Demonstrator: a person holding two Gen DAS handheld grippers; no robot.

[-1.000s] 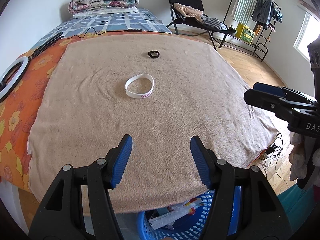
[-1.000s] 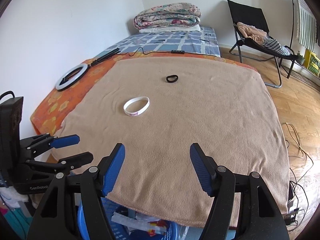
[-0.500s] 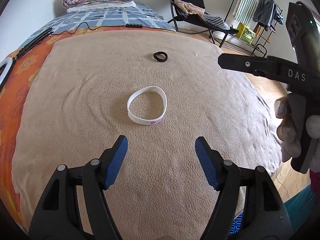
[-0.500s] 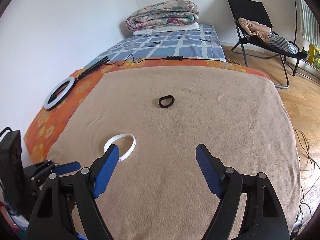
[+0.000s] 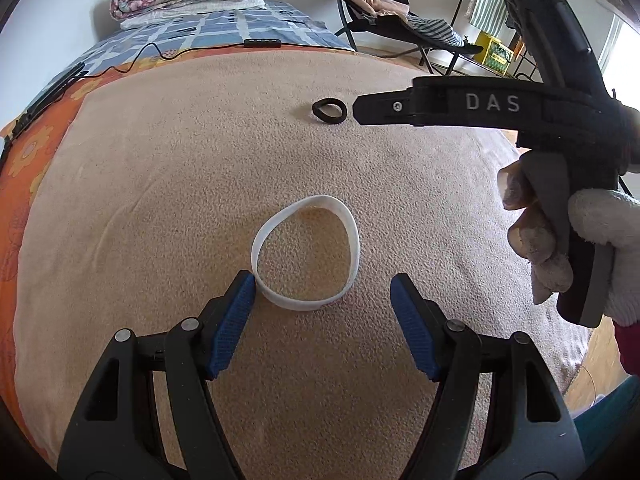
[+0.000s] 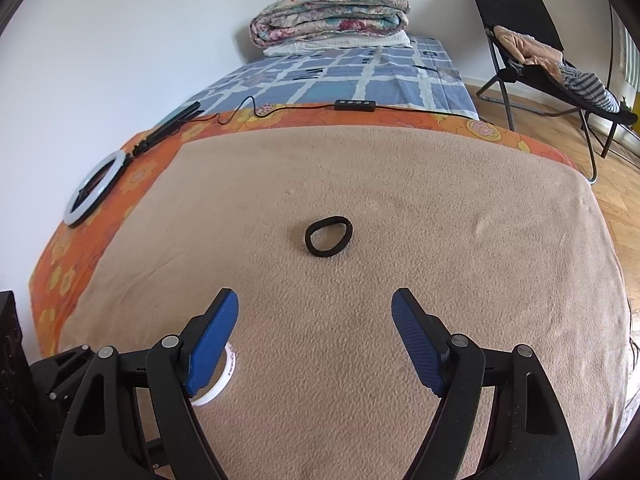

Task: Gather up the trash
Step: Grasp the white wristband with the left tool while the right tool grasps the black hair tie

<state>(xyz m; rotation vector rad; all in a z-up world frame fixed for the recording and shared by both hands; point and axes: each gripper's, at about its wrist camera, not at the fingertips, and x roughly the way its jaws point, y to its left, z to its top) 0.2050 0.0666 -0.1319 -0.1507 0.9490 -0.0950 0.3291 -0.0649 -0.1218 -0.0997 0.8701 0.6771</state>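
A white wristband (image 5: 304, 305) lies flat on the beige blanket (image 5: 160, 200). My left gripper (image 5: 323, 283) is open just above it; the left pad sits by the band's left edge and the right pad stands apart. Farther back lies a black hair tie (image 5: 330, 121). One finger (image 5: 384, 107) of my right gripper, held by a gloved hand (image 5: 560, 240), reaches in beside the tie. In the right wrist view my right gripper (image 6: 315, 296) is open and empty, with the hair tie (image 6: 347, 232) a little ahead of its tips. The wristband (image 6: 230, 364) peeks out behind the left pad.
A ring light (image 6: 94, 188) on its stand lies on the orange sheet at the left. A cable with a remote (image 6: 355, 105) crosses the bed. Folded quilts (image 6: 332, 12) are stacked at the head. A black chair (image 6: 532, 52) with clothes stands on the wood floor at the right.
Both grippers moved forward and lower over the blanket, and their jaws stand wider. The blue basket at the bed's near edge dropped out of view. The wristband now sits at the left gripper's tips.
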